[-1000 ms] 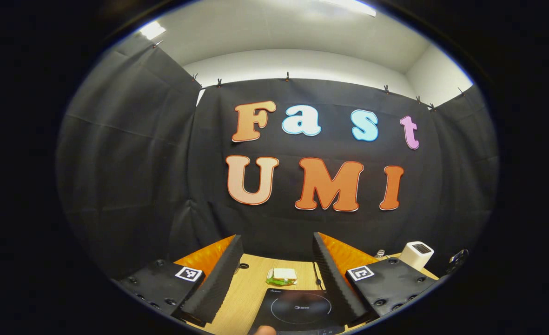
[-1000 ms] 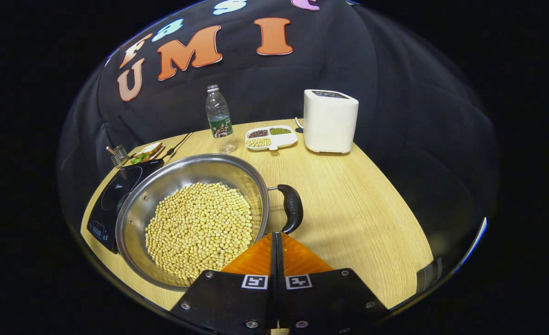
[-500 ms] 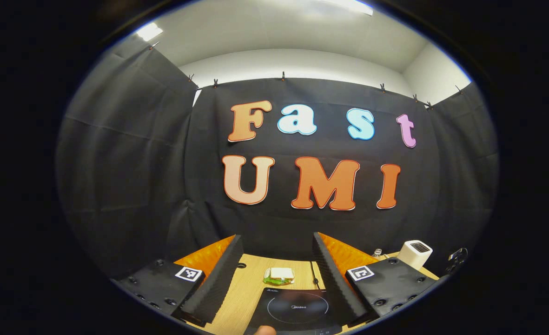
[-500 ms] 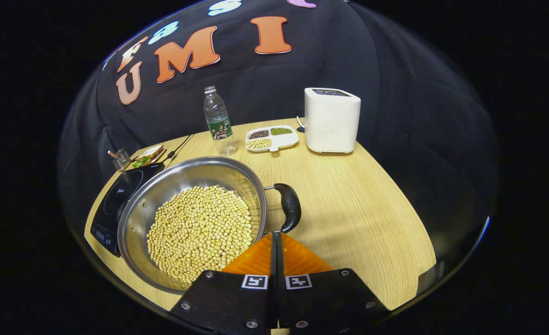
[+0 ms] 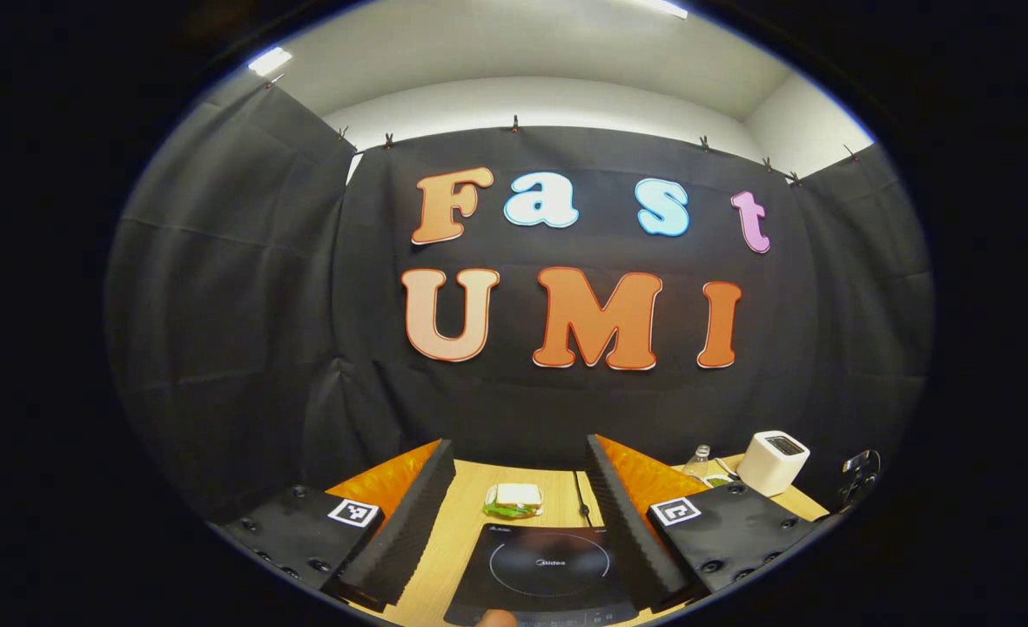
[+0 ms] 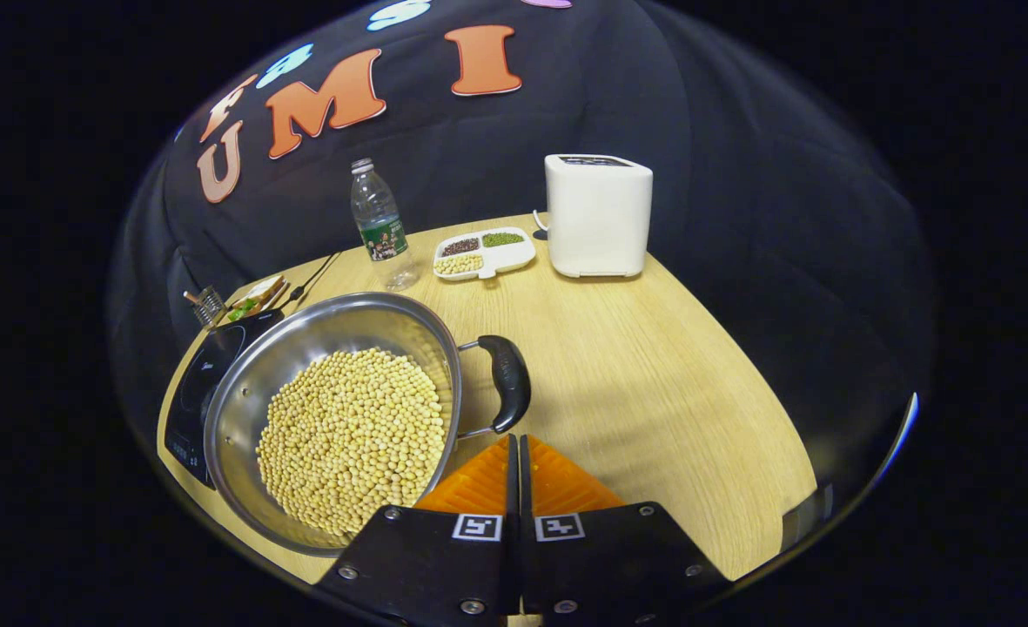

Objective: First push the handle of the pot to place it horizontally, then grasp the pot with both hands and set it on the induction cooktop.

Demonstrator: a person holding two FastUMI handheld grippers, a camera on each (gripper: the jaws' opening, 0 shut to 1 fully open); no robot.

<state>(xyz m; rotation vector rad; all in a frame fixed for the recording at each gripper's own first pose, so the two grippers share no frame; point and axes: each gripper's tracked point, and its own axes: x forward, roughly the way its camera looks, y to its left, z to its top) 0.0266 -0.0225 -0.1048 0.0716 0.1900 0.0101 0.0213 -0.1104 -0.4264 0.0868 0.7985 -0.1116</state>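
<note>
pot (image 6: 339, 418) handle (image 6: 508, 382) faces right tool (image 6: 514, 448) (closed), grip upright.

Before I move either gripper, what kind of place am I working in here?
Likely a mock kitchen table set up in a recording booth: a wooden table with an induction cooktop, a pot of beans and a white toaster, backed by black cloth.

I am seeing a shiny silver pot (image 6: 244, 392) holding pale yellow beans (image 6: 352, 435), with a glossy black handle (image 6: 511, 380). The induction cooktop (image 5: 548, 570) is showing black with a thin pale ring. The table (image 6: 653, 383) is showing light wood grain. The toaster (image 6: 599, 215) is showing white. The divided dish (image 6: 483, 252) is showing white with dark, green and yellow contents.
</note>
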